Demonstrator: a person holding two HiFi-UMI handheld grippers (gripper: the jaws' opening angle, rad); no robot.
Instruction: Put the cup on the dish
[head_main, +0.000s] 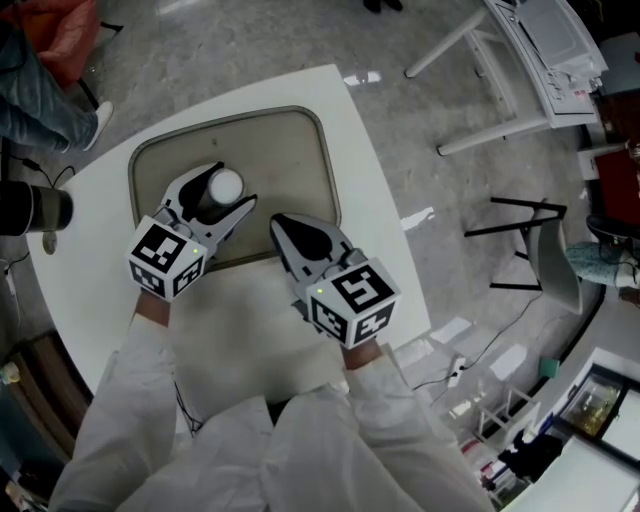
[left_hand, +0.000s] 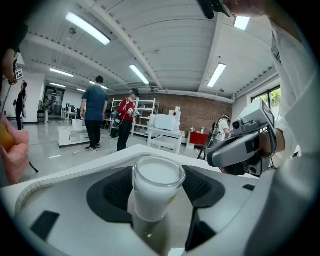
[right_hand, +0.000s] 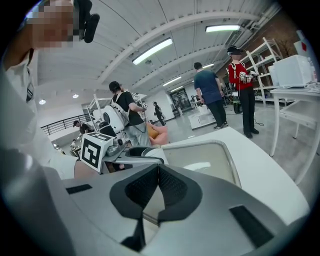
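cup (left_hand: 157, 182) pinched by left hand-held gripper (head_main: 230, 188); right hand-held gripper (right_hand: 158, 174) pressed together, empty.

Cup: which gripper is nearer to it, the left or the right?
Left. The left gripper has the cup between its jaws; the right gripper is apart from it, over the tray's near rim.

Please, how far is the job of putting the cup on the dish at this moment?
Done: the cup is over the dish, down near its surface. In hand: the left gripper has its jaws closed on the cup; the right gripper is shut and empty near the dish's edge. Left: to release the cup and draw back. Whether its base already touches the dish I cannot tell.
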